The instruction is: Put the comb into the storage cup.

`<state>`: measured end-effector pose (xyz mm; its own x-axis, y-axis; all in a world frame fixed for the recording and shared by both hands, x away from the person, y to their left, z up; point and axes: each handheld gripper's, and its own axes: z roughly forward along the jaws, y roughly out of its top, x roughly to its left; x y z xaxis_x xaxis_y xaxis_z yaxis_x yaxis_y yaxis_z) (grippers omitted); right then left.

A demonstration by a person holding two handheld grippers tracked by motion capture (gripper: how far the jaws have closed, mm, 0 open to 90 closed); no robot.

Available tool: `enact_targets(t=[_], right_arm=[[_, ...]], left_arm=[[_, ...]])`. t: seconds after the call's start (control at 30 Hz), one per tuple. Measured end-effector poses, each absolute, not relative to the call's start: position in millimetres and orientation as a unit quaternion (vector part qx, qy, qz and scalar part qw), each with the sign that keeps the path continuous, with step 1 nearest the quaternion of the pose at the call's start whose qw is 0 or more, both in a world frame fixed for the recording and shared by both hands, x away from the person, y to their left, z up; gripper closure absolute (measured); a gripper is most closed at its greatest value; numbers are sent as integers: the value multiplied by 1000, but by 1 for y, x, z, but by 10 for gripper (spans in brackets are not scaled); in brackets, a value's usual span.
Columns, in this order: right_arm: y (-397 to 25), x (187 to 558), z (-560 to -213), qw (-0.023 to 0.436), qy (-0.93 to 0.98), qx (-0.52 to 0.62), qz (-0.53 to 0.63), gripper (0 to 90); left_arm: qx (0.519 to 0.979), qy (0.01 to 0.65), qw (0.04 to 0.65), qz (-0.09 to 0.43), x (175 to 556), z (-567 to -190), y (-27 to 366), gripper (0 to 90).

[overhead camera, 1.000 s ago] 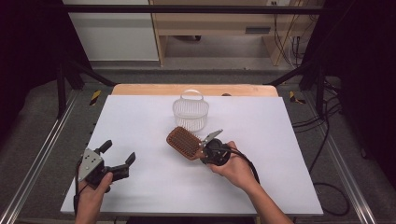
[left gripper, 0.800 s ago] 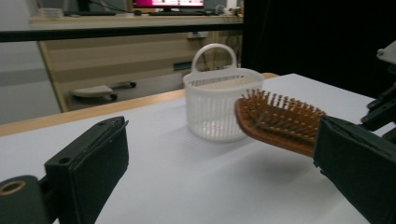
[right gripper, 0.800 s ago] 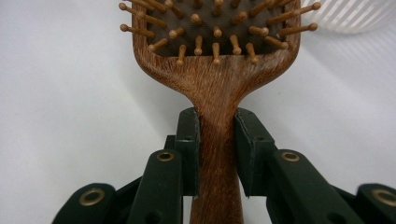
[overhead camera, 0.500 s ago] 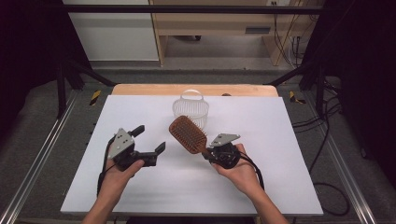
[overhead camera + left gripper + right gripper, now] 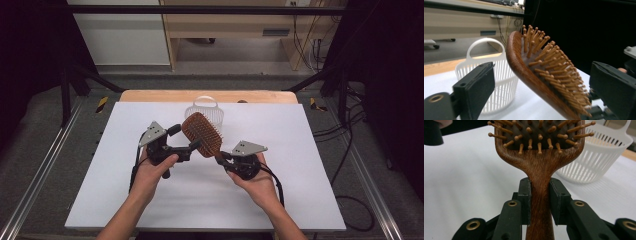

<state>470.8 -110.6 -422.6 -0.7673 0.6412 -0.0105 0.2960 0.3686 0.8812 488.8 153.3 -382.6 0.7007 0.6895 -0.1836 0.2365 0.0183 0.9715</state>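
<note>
A brown wooden hairbrush point(image 5: 202, 134) with wooden pins is held up off the white table, head toward the far left. My right gripper point(image 5: 220, 156) is shut on its handle; in the right gripper view both jaws press the handle point(image 5: 540, 202) just under the head. My left gripper point(image 5: 185, 138) is open at the left edge of the brush head. In the left gripper view the head point(image 5: 529, 67) slants between the two spread jaws, and I cannot tell if either touches it. A white slatted basket point(image 5: 207, 110) stands upright just behind the brush.
The white table top point(image 5: 300, 150) stretches wide to the right and toward the front edge. A wooden strip point(image 5: 150, 96) runs along its far edge. Metal rails point(image 5: 45, 165) flank the table. Cables point(image 5: 345, 160) lie on the floor at the right.
My left gripper came from the front left corner up and right to the brush head. My right gripper lifted the brush off the table and drew back to the right.
</note>
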Motion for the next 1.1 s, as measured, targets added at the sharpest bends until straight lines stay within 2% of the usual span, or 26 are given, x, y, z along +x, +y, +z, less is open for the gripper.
enact_targets(t=[0.3,0.43,0.63,1.1], right_arm=[[-106,465,-421,190,801,285,492,729],[-105,465,-421,191,799,287,493,728],[-104,464,-423,190,796,288,497,728],[-99,463,-428,184,799,287,496,729]], left_arm=[[678,351,632,132,495,-377,137,86],[674,356,634,130,497,-377,136,105],[663,374,637,121,499,-376,140,228],[654,409,626,115,495,-370,139,422]])
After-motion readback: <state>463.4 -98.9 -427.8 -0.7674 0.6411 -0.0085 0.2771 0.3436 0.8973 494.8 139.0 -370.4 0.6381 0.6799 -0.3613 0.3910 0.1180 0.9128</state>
